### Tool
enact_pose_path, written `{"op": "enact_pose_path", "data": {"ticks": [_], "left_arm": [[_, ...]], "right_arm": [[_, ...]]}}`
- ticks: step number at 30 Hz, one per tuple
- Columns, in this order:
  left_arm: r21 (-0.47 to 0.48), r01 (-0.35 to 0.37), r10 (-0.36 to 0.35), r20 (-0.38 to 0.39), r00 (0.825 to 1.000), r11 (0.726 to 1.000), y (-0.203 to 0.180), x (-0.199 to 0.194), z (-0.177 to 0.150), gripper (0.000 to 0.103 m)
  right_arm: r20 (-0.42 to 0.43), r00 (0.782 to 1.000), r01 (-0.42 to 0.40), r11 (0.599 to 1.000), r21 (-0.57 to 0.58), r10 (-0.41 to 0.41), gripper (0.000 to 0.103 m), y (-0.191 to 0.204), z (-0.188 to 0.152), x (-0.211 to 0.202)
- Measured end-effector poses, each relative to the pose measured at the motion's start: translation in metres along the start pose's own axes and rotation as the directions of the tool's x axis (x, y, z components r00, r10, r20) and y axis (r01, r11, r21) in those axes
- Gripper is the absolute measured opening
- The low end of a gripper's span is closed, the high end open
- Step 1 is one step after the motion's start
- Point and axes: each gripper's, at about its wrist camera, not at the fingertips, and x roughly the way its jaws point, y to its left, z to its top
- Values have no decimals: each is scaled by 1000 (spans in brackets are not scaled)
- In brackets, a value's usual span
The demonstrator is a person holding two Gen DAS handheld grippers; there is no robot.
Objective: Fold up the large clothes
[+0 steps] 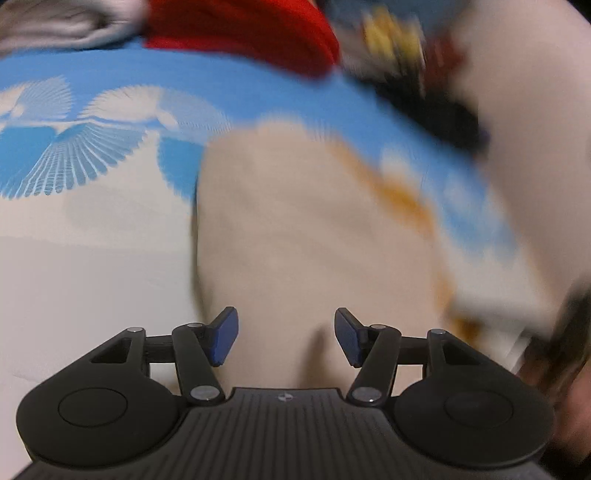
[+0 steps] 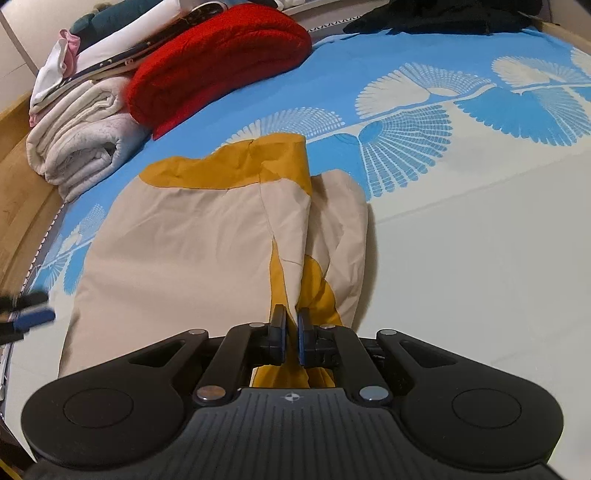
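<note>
A large beige garment with mustard-yellow panels [image 2: 184, 229] lies spread on a blue and white patterned bedsheet [image 2: 461, 240]. My right gripper [image 2: 291, 325] is shut on a bunched fold of the garment at its near edge, and yellow cloth hangs out below the pads. In the left wrist view the same beige cloth [image 1: 314, 221] lies blurred under my left gripper [image 1: 286, 332], which is open with nothing between its blue pads. That left gripper [image 2: 29, 317] also shows as a blur at the left edge of the right wrist view, beside the garment.
A red folded blanket [image 2: 221, 62] and a stack of white folded bedding [image 2: 81, 144] sit at the bed's far left. Dark clothing [image 2: 443, 18] lies at the far edge. A wooden bed frame [image 2: 22, 177] runs along the left.
</note>
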Motion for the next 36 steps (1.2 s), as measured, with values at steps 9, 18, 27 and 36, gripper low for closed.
{"op": "enact_pose_path", "data": {"ticks": [9,18,27,36], "left_arm": [[123,3,-1,-12,1000,992,-18,-16,-29,59],[145,-130,132,-4,991,981,-37,-33,-63,71],[118,-221,205,137,969,968,-60,-98,-108,79],[88,-280,213,451,867,956,-127,-205,-172,103]], "right_arm": [[21,999,-41,998,-55,42,16,-2,-7,-33],[-258,957,75,970,-230,-135,37,-8,-48,-26],[130,985,148,953,-264,-117,31,-1,-52,-137],[457,890,176,922,-345,1,60,58,-125,-237]]}}
